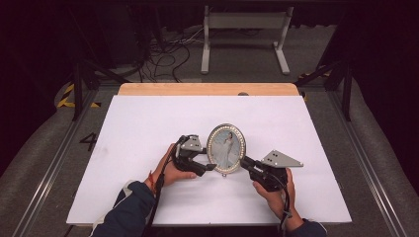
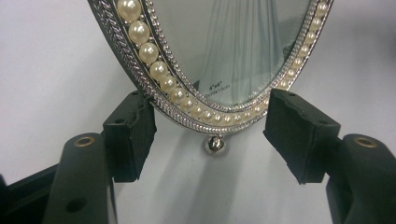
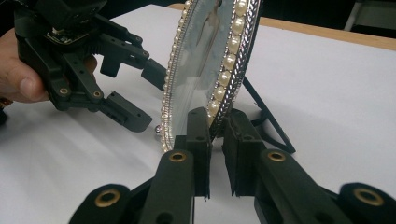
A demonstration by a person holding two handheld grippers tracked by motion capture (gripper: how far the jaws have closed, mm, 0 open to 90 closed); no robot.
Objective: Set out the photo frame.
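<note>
1. Nearest the worktop's (image 1: 148,128) 6 o'clock edge, two forearms in dark sleeves come in, each hand carrying a claw.
2. The right claw (image 1: 248,163) sits at about 4 o'clock of the oval picture frame (image 1: 226,148). In the right gripper view its two pads are pressed onto the frame's (image 3: 224,74) lower rim, one on the glass side and one on the back, so it is pinching the frame edge-on. A grey three-cornered plate (image 1: 281,159) rides on top of it.
3. The left claw (image 1: 210,167) reaches in from about 8 o'clock of the frame. In the left gripper view its pads (image 2: 133,135) stand spread on either side of the frame's (image 2: 187,100) bottom curve; the left pad looks to be just at the rim, the right pad just beside it, and I cannot tell whether either presses.
4. The frame stands upright near the middle of the white worktop, tilted slightly back, with a ring of pearls (image 2: 148,52) inside a silver braided rim and a small metal ball foot (image 2: 214,144) at its 6 o'clock point.
5. Behind the frame a thin black strut (image 3: 271,121) props it on the worktop.
6. At 12 o'clock, beyond the white sheet, a strip of bare wood (image 1: 207,89) shows, then floor with cables (image 1: 163,54) and a grey stand (image 1: 244,34).
</note>
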